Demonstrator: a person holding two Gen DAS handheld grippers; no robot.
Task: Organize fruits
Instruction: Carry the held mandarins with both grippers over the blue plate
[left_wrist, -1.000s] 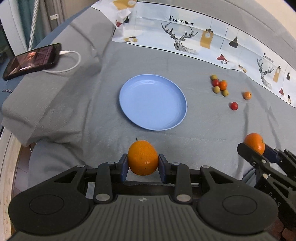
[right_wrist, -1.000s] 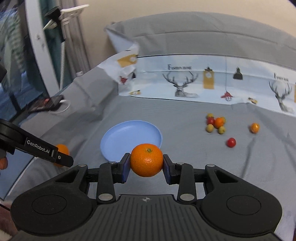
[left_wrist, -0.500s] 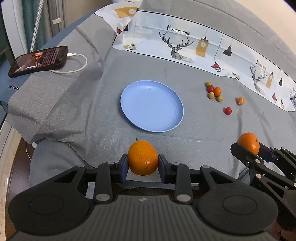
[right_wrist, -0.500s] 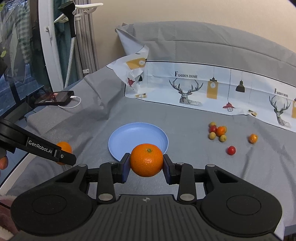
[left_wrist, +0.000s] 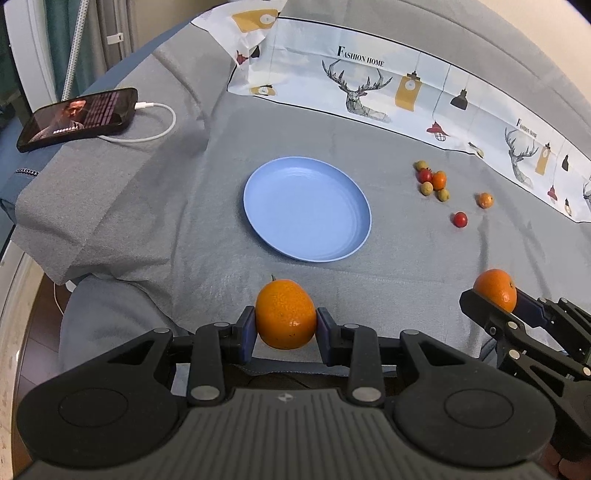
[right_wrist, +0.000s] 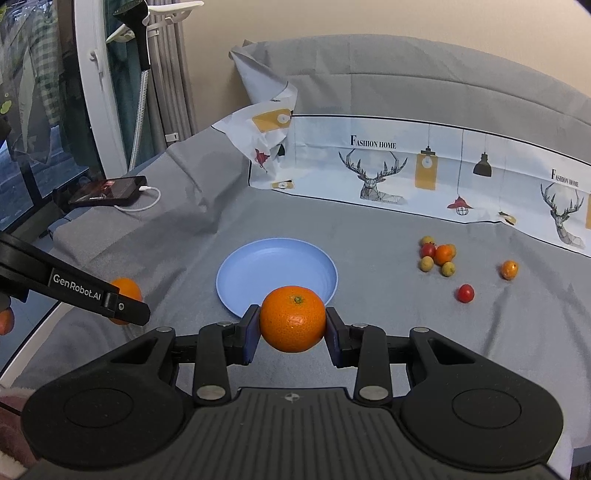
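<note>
My left gripper (left_wrist: 285, 334) is shut on an orange (left_wrist: 285, 314), held above the near edge of the grey cloth. My right gripper (right_wrist: 292, 334) is shut on a second orange (right_wrist: 293, 318); that orange also shows at the right of the left wrist view (left_wrist: 495, 290). An empty blue plate (left_wrist: 347, 243) lies on the cloth ahead of both grippers; it also shows in the right wrist view (right_wrist: 236, 291). A cluster of small red, orange and yellow fruits (left_wrist: 433, 181) lies right of the plate, with a red one (left_wrist: 460, 219) and an orange one (left_wrist: 485, 200) apart.
A phone (left_wrist: 77, 118) with a white cable (left_wrist: 159, 129) lies on a raised fold at the far left. A printed deer cloth (left_wrist: 388, 92) runs along the back. The table's near edge drops off at the left (left_wrist: 44, 302).
Both grippers have lifted and drawn back a little with their oranges still held; the plate and small fruits look farther away. The fruits on the cloth have not moved.
</note>
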